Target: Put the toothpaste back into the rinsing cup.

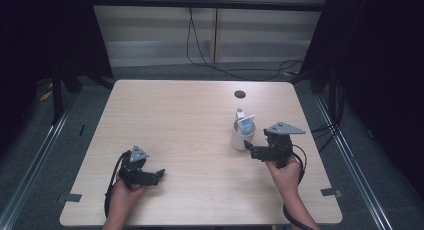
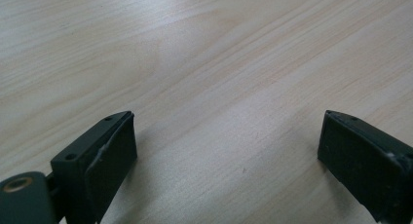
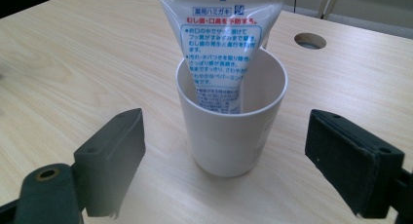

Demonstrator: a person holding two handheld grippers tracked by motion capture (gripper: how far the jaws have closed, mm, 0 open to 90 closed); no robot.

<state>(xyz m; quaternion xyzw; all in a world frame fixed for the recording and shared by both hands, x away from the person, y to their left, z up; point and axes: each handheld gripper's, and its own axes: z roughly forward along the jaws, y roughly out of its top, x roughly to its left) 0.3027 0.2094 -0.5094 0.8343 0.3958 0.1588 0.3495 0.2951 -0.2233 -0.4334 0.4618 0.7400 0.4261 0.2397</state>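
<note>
Just ahead of the open right claw [image 3: 225, 151] stands the cup [image 3: 229, 131].

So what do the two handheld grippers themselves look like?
Both the left gripper and the right gripper are black with two flat, blocky jaws, a grey three-cornered plate on top and a black cable trailing back. The forearms show no sleeves.

Both hands hold their tools low, the left gripper [image 2: 226, 151] and right gripper [image 3: 224, 160] apparently with jaws spread wide.
</note>
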